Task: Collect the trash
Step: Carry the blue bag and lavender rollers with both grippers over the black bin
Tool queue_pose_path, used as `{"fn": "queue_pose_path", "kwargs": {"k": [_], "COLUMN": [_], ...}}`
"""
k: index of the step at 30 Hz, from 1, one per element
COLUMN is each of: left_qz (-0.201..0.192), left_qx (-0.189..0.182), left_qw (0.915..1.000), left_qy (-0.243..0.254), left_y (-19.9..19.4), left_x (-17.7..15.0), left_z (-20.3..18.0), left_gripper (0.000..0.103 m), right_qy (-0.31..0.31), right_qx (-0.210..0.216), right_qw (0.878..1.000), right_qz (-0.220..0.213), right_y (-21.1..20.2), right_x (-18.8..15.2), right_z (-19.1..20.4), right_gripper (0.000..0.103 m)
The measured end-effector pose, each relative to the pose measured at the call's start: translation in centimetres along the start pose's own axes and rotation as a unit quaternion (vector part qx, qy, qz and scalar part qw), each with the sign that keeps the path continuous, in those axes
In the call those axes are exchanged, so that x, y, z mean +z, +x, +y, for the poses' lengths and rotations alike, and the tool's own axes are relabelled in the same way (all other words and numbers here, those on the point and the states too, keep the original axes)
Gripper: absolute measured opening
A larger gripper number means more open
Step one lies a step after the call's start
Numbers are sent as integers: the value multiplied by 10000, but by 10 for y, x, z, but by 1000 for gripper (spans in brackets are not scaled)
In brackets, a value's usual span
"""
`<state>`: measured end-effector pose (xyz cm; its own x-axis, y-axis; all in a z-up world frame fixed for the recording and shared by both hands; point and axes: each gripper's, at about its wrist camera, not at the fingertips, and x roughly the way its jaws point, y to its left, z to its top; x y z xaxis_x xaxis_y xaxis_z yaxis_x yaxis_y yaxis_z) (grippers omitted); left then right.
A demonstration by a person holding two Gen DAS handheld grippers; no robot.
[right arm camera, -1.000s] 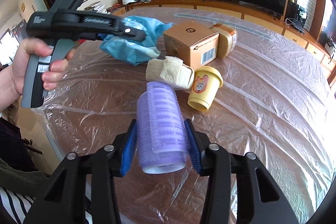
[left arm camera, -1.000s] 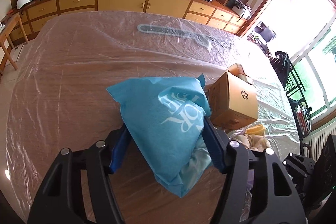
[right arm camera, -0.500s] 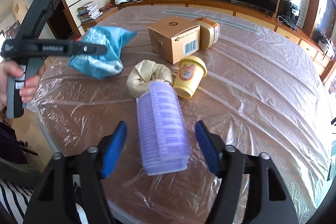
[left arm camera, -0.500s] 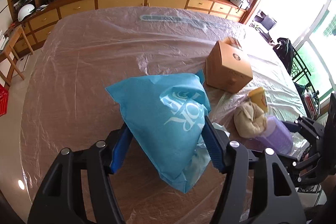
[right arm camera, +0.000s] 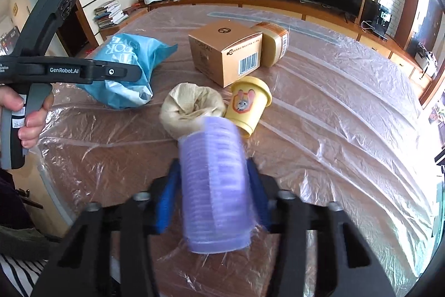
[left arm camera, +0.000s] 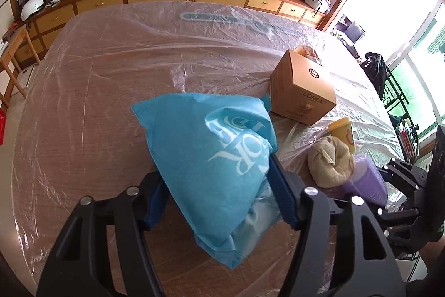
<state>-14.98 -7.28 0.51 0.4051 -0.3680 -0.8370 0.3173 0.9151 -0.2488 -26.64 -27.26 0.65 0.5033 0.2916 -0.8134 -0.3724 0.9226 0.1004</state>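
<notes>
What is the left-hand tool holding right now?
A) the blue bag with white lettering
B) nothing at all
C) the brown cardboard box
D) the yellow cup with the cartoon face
A: in the left wrist view the left gripper has its two blue fingers pressed against the sides of the blue bag, while the cardboard box and yellow cup sit apart on the table.

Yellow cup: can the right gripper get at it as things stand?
Probably not yet: the right gripper already has the purple roller between its fingers, and the roller and beige wad lie before the yellow cup.
</notes>
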Motion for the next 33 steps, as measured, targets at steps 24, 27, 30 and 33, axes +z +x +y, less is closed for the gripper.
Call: {"fn": "queue_pose_path", "kwargs": {"k": [24,27,30,33], "left_qz": [-239,-219,-219,-210], "left_qx": [-24,-56,-76,-47], "left_qw": [9997,9997,9997,9997], "left_qy": [9,3,36,127], "left_y": [-39,-41,-45,-49], "left_x": [-32,-38,-46,-53], "left_z": [-11,-15,-20,-27], "left_gripper": [52,52,52,52], "right_qy": [805,791,774,774], "right_qx": [395,387,398,442], "right_qw": [9958,9959,9959,9957], "right_qz": [-206,-216,-229,-239], "right_y": [-28,-31,-38,-45], "right_x": [-16,-19,-21,-24], "right_z": [-23,-23,-22,-22], "right_gripper": [42,42,42,42]}}
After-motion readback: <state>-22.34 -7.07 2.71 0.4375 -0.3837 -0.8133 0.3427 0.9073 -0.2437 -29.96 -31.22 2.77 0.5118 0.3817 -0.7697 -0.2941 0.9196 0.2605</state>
